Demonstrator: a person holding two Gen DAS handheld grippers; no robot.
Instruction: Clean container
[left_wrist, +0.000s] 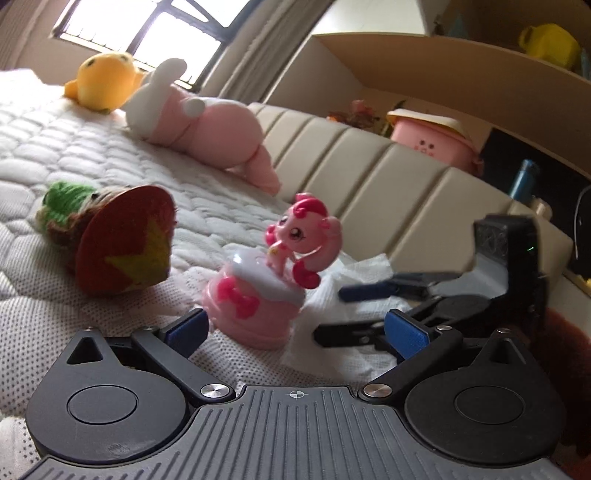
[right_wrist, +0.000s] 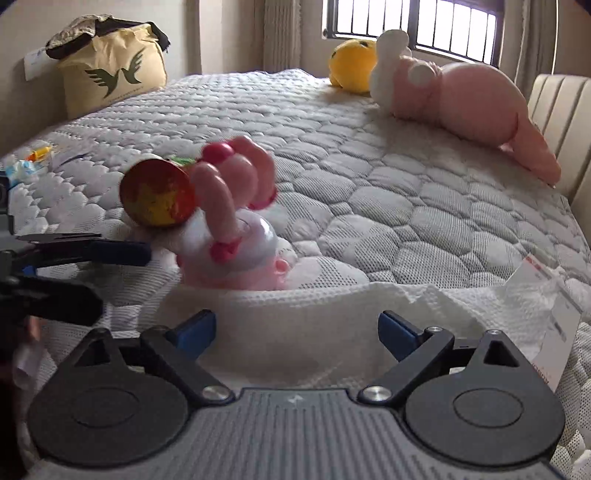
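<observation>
Spreading wide and empty, the left tongs (left_wrist: 295, 332) sit just before the pink container (left_wrist: 255, 299), which stands on the bed (left_wrist: 110, 147) against a paper towel (left_wrist: 354, 280). The right tongs (right_wrist: 295, 328) gape over that towel. Likely light, hard, slippery plastic; grip the round base, not the figurine. Beyond lies open mattress.

right gripper (right_wrist: 297, 332) jaws apart over white tissue (right_wrist: 295, 317) | pink container (right_wrist: 236, 251) beyond, on mattress (right_wrist: 369, 166)
</observation>
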